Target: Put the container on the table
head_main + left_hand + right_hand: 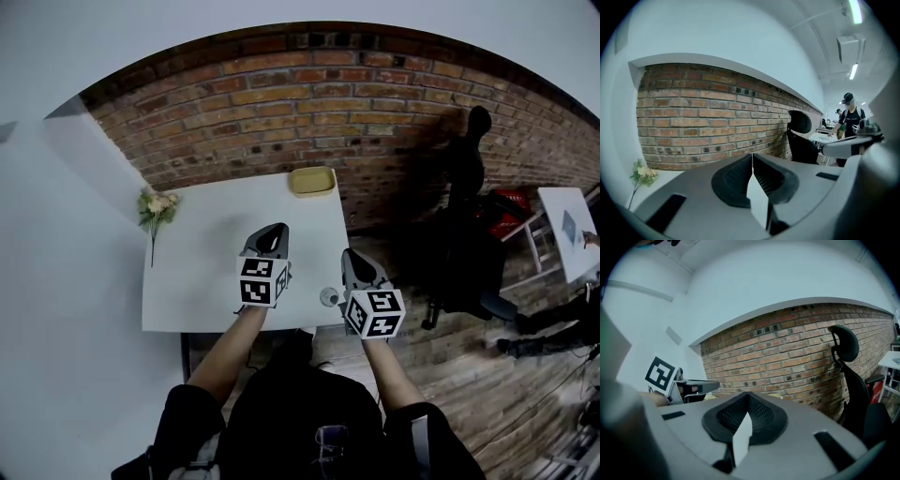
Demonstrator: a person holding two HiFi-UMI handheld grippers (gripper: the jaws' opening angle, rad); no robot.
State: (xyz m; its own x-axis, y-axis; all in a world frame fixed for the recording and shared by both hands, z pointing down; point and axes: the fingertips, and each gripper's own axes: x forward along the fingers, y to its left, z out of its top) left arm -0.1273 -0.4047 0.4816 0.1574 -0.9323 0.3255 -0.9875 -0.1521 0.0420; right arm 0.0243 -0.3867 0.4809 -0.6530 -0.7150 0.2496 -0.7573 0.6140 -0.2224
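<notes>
one sprig of pale flowers lies at the left edge of the white table, also seen low left in the left gripper view. my left gripper hangs over the middle of the table, its jaws pressed together along one seam, nothing between them. print: only black-and-white square markers, on its cube and on the second cube; two cubes, two grippers.

the container, one: pale yellow, shallow, square with rounded corners and a raised rim. it sits on the table's far right corner, close to the brick wall, well apart from both grippers.

one small round clear thing stands at the near right edge of the table, just beside my right gripper; cannot tell what it is. right gripper jaws also fully together, gripping nothing.

one black high-back chair stands off the table to the right, against the wall, also in the right gripper view. further right is a second white table.
</notes>
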